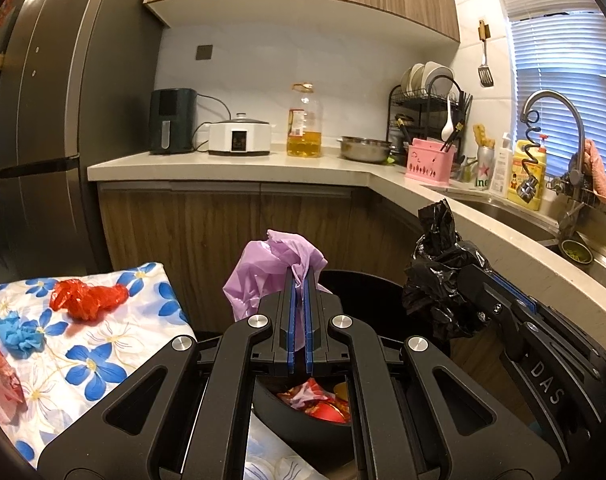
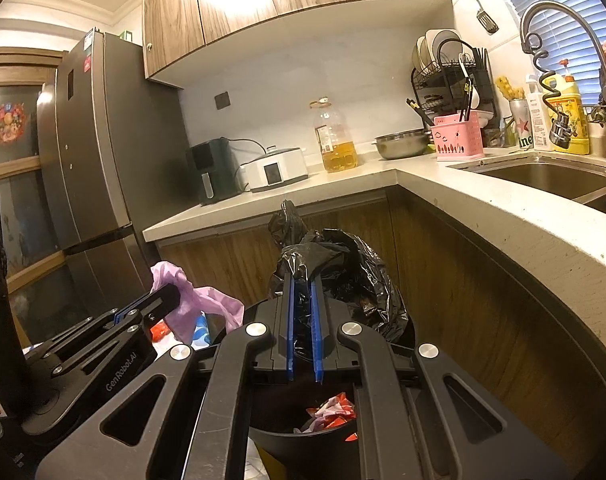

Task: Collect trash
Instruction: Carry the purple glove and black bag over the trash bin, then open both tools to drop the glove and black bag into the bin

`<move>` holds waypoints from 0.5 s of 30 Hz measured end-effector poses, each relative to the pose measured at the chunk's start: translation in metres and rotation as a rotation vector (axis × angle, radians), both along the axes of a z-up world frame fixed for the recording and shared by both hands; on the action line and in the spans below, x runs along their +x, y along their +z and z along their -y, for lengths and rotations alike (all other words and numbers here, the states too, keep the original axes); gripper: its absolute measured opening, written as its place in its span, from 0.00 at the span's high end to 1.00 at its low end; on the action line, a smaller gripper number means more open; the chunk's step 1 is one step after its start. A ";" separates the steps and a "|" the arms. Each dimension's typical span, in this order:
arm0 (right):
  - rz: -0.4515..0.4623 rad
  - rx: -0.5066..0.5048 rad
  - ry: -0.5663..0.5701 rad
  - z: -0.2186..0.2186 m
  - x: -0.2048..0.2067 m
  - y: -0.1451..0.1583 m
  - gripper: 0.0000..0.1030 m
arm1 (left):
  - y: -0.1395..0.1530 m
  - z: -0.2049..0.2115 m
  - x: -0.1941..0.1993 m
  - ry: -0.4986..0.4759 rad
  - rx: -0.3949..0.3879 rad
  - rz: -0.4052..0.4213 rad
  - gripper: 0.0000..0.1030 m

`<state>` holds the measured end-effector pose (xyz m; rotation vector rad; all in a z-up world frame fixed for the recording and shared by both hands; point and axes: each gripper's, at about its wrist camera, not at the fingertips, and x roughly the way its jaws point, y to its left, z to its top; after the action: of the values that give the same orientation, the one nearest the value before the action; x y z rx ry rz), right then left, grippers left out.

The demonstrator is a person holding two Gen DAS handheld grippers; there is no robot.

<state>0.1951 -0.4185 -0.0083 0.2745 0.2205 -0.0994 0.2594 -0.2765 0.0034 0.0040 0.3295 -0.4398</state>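
My left gripper [image 1: 301, 276] is shut on a crumpled purple plastic bag [image 1: 259, 272], held above a black trash bin [image 1: 367, 284]. My right gripper [image 2: 302, 278] is shut on a crumpled black plastic bag [image 2: 343, 276] over the same bin [image 2: 303, 424]. Red wrappers [image 1: 319, 400] lie inside the bin. In the left wrist view the right gripper [image 1: 499, 280] with the black bag [image 1: 439, 280] is at the right. The right wrist view has the left gripper [image 2: 175, 292] and purple bag [image 2: 195, 300] at the left. A red bag [image 1: 87, 298] and a blue scrap [image 1: 19, 332] lie on a floral cloth [image 1: 103, 352].
A pale countertop [image 1: 223, 164] runs behind and bends right to a sink [image 2: 551, 178] with a tall faucet [image 1: 551, 120]. An oil bottle [image 1: 305, 124], a steel bowl [image 1: 365, 148], a cooker [image 1: 239, 136] and a dish rack [image 1: 427, 108] stand on it. A fridge [image 1: 47, 120] is at the left.
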 end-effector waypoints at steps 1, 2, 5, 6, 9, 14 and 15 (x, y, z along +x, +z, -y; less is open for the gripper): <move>-0.004 0.004 0.001 0.001 0.001 -0.001 0.92 | -0.001 0.000 0.001 -0.003 0.000 -0.001 0.98; -0.005 0.005 0.001 0.001 0.002 -0.002 0.92 | -0.002 0.000 0.002 -0.003 0.000 0.000 0.98; -0.010 0.009 0.005 0.003 0.005 -0.005 0.92 | -0.004 0.001 0.004 -0.006 -0.002 -0.005 0.98; -0.012 0.010 0.006 0.003 0.006 -0.006 0.92 | -0.005 0.001 0.005 -0.005 -0.002 -0.007 0.98; -0.021 0.010 0.009 0.002 0.010 -0.009 0.92 | -0.008 0.002 0.009 -0.009 -0.002 -0.017 0.98; -0.028 0.009 0.016 0.004 0.014 -0.011 0.91 | -0.014 0.004 0.014 -0.019 -0.001 -0.032 0.97; -0.029 0.008 0.017 0.004 0.015 -0.012 0.90 | -0.014 0.004 0.015 -0.018 -0.001 -0.033 0.97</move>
<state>0.2099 -0.4226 -0.0200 0.2793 0.2525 -0.0859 0.2748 -0.2803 -0.0111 -0.0013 0.3621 -0.4586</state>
